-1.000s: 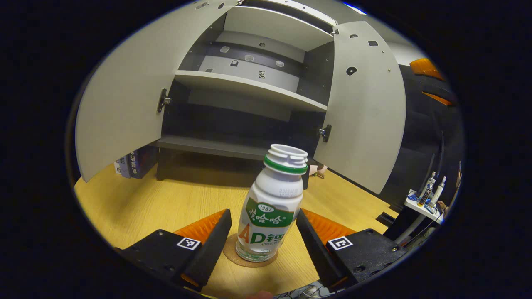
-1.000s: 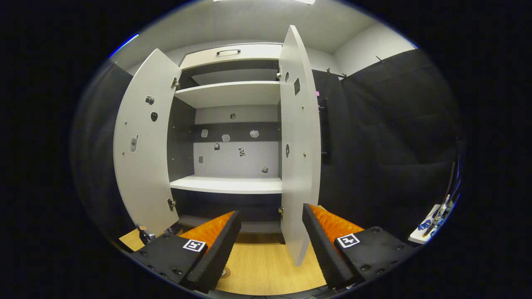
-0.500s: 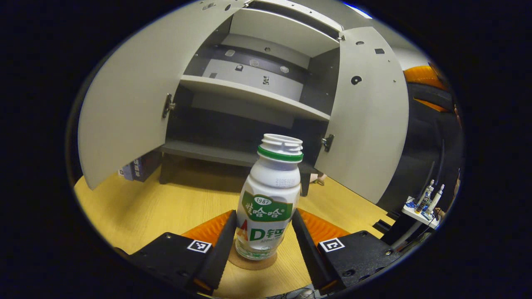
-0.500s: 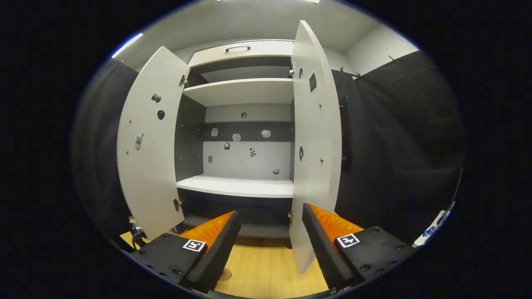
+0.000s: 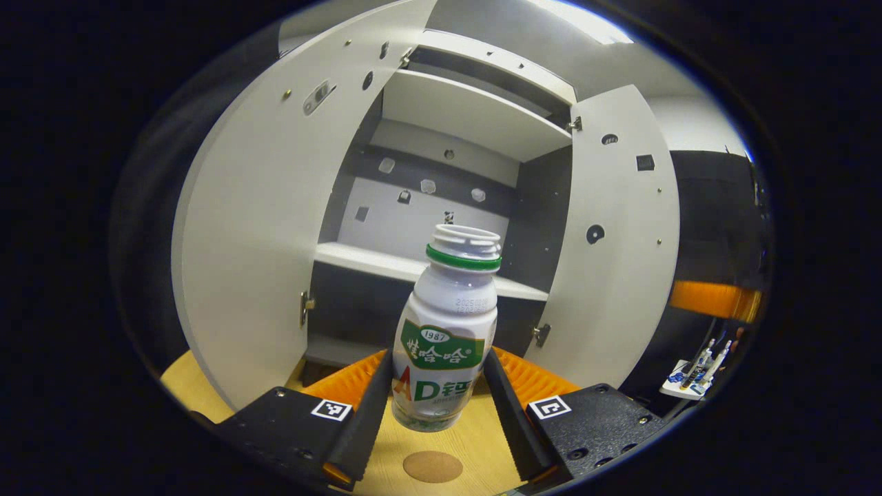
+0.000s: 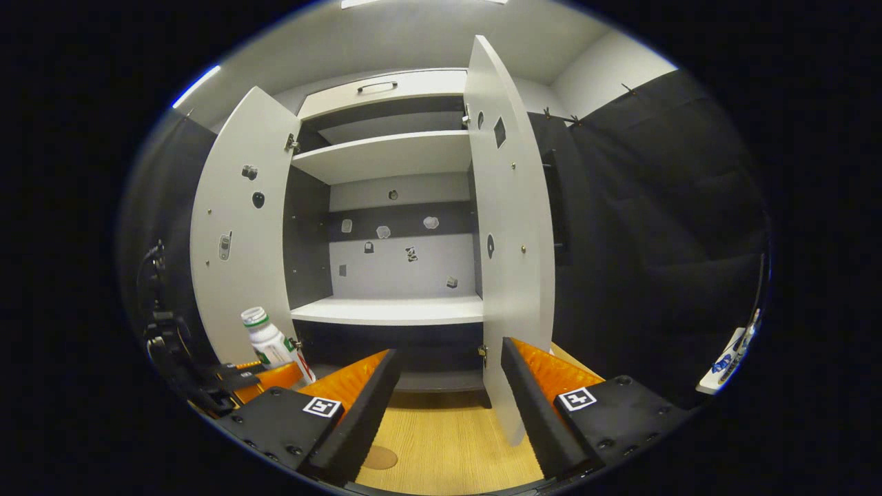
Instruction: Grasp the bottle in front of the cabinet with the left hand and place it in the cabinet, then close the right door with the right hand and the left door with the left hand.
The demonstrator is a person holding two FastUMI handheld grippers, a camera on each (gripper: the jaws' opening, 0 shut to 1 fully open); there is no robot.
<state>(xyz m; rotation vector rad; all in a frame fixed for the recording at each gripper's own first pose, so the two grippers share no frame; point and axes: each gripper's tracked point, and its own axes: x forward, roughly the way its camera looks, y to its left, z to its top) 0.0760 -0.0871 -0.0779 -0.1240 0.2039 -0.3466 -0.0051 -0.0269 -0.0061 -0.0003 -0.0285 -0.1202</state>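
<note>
A white bottle (image 5: 448, 331) with a green neck ring and no cap hangs above the wooden table, and my left gripper (image 5: 437, 393) is shut on its lower body. A round cork coaster (image 5: 433, 466) lies bare on the table below it. Ahead stands the grey cabinet (image 5: 441, 262) with its left door (image 5: 269, 227) and right door (image 5: 613, 234) both swung wide. In the right gripper view the bottle (image 6: 272, 344) shows at lower left, held by the left gripper (image 6: 258, 375). My right gripper (image 6: 448, 393) is open and empty in front of the right door (image 6: 510, 241).
The cabinet's white middle shelf (image 6: 393, 311) and upper shelf (image 6: 386, 155) hold nothing. A small white side table (image 5: 692, 372) with small bottles stands at far right. The wooden table (image 6: 448, 448) runs up to the cabinet's foot.
The left gripper went from open around the bottle to shut on it, then lifted it off the coaster toward the cabinet. The right gripper has barely shifted.
</note>
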